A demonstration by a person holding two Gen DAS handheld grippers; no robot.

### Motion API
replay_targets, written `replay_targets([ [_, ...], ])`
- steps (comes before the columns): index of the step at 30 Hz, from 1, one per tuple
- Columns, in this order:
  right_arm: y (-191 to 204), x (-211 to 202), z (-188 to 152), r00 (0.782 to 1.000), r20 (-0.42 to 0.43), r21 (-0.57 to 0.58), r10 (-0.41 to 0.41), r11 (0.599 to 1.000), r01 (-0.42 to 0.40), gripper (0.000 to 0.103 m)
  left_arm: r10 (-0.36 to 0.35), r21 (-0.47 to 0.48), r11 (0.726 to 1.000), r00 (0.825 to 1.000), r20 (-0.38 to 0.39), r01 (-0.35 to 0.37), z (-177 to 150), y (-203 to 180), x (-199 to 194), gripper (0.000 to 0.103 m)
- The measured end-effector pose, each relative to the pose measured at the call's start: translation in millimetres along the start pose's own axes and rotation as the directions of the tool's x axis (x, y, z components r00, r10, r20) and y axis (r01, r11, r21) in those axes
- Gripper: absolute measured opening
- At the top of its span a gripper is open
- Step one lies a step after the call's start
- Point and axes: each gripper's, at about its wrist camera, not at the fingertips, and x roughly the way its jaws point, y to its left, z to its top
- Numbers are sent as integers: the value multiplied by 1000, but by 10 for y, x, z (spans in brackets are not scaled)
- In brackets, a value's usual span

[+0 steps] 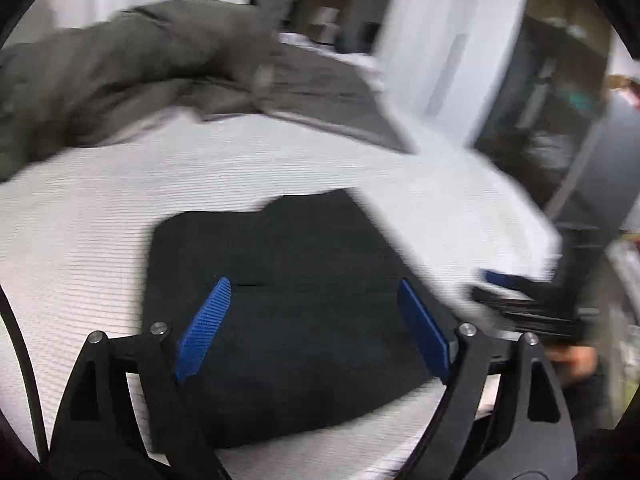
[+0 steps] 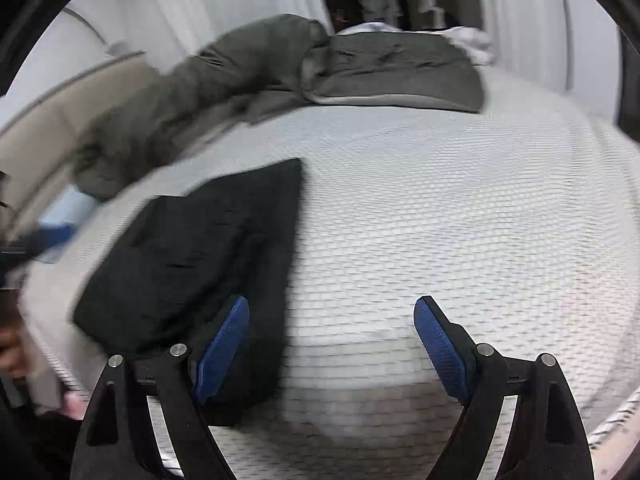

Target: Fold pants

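Note:
The black pants (image 1: 280, 304) lie folded into a flat rectangle on the white mattress (image 1: 100, 232). My left gripper (image 1: 314, 292) is open and empty, hovering over the pants. In the right wrist view the pants (image 2: 192, 264) lie at the left, and my right gripper (image 2: 332, 308) is open and empty, its left finger above the pants' near edge and its right finger over the bare mattress (image 2: 460, 208). The right gripper shows blurred at the right edge of the left wrist view (image 1: 520, 292).
A grey-green blanket (image 1: 120, 72) is bunched at the far side of the bed, also in the right wrist view (image 2: 280, 76). A grey folded cloth (image 2: 400, 76) lies beside it. White walls stand beyond, and dark furniture (image 1: 560, 100) stands right.

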Motion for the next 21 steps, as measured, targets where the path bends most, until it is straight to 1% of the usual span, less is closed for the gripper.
replay_targets([
  [1, 50, 6, 0, 999, -3, -8, 37, 999, -37, 86, 55, -17, 998, 998, -10, -55, -42, 126, 123, 84],
  [2, 151, 32, -1, 995, -11, -25, 97, 995, -98, 86, 112, -46, 992, 993, -47, -114, -91, 278, 252, 84],
  [3, 242, 57, -4, 991, -19, -38, 134, 990, -134, 86, 136, -70, 987, 987, -86, -143, -131, 407, 359, 83],
  [4, 359, 95, -30, 982, -36, -51, 187, 981, -188, 86, 145, -78, 985, 984, -107, -154, -167, 486, 415, 83],
  [5, 424, 137, -29, 974, -53, -55, 221, 973, -224, 84, 157, -82, 983, 980, -121, -167, -196, 558, 467, 83],
  [7, 546, 265, -25, 953, -102, -49, 286, 955, -292, 83, 208, -66, 973, 968, -141, -219, -223, 651, 539, 84],
  [10, 603, 453, -63, 932, -172, 2, 318, 947, -323, 83, 167, -86, 979, 973, -158, -182, -232, 762, 585, 84],
  [11, 578, 567, -30, 925, -195, 37, 327, 944, -327, 83, 162, -92, 980, 974, -159, -178, -244, 802, 580, 84],
  [13, 490, 693, 27, 907, -204, 122, 369, 929, -350, 82, 158, -110, 978, 976, -152, -176, -236, 905, 583, 84],
  [14, 461, 727, 36, 901, -200, 154, 385, 921, -359, 75, 154, -126, 977, 977, -148, -173, -225, 964, 583, 84],
  [15, 414, 746, 42, 898, -191, 188, 396, 913, -362, 65, 149, -138, 976, 978, -146, -169, -238, 955, 534, 84],
  [16, 353, 767, 62, 904, -181, 220, 387, 912, -346, 38, 143, -152, 975, 980, -139, -164, -234, 960, 470, 84],
  [17, 330, 776, 74, 910, -176, 219, 375, 916, -336, 29, 139, -165, 973, 981, -132, -160, -233, 985, 418, 84],
  [18, 333, 768, 118, 917, -152, 200, 368, 921, -336, 23, 143, -177, 970, 982, -125, -163, -221, 1028, 404, 84],
  [19, 382, 669, 146, 928, -109, 152, 355, 929, -338, 19, 142, -183, 970, 982, -121, -163, -217, 1034, 363, 84],
  [21, 500, 436, 194, 942, -35, 68, 333, 942, -330, 18, 128, -199, 969, 986, -106, -147, -204, 1055, 309, 84],
])
